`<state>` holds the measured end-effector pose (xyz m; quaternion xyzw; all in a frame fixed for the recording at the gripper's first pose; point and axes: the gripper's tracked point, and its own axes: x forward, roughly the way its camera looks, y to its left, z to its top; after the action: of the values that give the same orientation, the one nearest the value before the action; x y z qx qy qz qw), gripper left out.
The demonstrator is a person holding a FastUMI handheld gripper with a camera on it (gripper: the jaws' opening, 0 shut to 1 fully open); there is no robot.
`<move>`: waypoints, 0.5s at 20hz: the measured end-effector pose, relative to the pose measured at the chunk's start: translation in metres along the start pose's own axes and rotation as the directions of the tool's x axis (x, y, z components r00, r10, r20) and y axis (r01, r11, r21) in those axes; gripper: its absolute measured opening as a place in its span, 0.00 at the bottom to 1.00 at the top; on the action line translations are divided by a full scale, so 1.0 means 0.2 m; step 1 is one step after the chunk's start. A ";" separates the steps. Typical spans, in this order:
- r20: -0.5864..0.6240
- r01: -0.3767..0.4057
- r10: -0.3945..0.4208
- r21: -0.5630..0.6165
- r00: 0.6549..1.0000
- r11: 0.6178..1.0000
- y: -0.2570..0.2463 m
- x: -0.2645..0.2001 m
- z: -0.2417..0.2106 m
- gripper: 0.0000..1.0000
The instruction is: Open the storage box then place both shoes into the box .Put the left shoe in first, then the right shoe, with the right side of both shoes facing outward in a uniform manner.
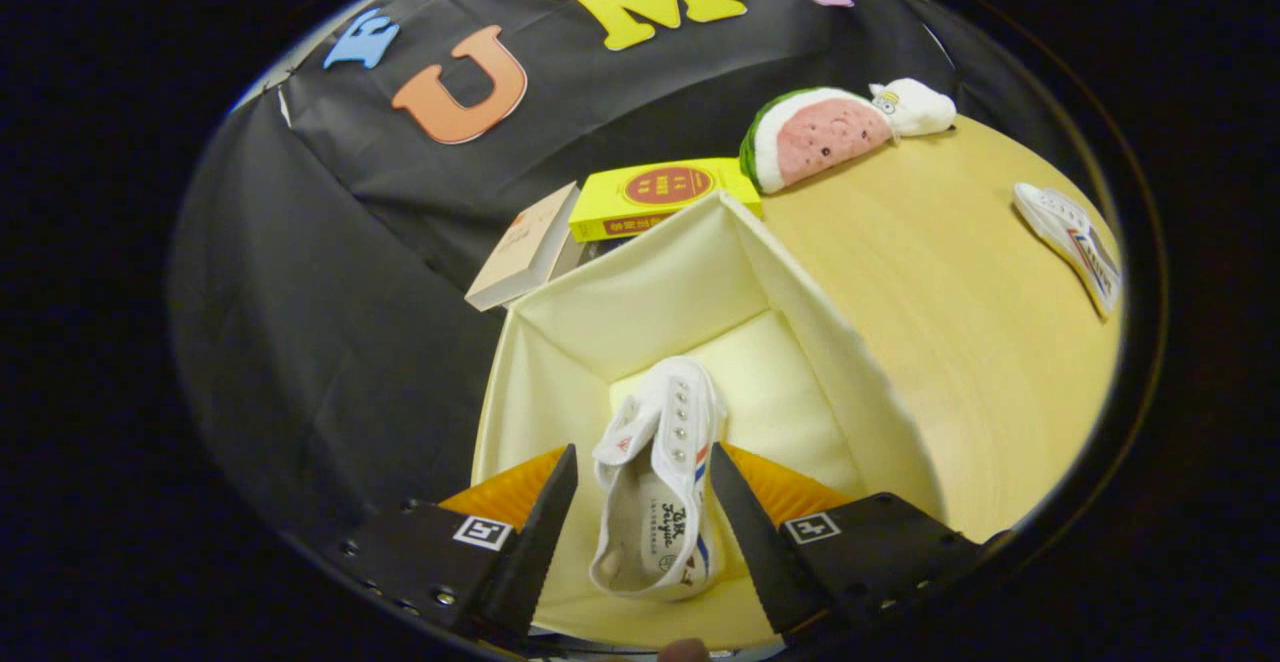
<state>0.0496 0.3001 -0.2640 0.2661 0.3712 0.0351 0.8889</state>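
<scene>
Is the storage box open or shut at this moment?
Open. The storage box has no lid over it; its cream inner walls and floor are visible, and one white shoe lies inside, between the fingers of the open tool.

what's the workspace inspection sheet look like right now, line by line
surface: pale wooden table, bare around the box
job's things: cream storage box open; one white shoe inside it on its side; second shoe on the table beyond the box
clutter: watermelon plush, small white plush, yellow book, tan book
grippers: gripper open, fingers apart either side of the shoe, not pressing
cables: nothing seen
surroundings: black cloth wall
</scene>
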 end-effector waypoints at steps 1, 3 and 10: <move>0.010 -0.012 0.012 -0.022 1.000 1.000 0.00 -0.04 0.04 0.83; 0.038 -0.037 0.041 -0.086 0.998 0.996 0.02 -0.15 0.11 0.83; 0.252 -0.058 0.174 -0.409 0.952 0.911 -0.10 -0.69 0.55 0.93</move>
<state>0.0219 0.1976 -0.1204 0.1044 0.2087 0.1244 0.9644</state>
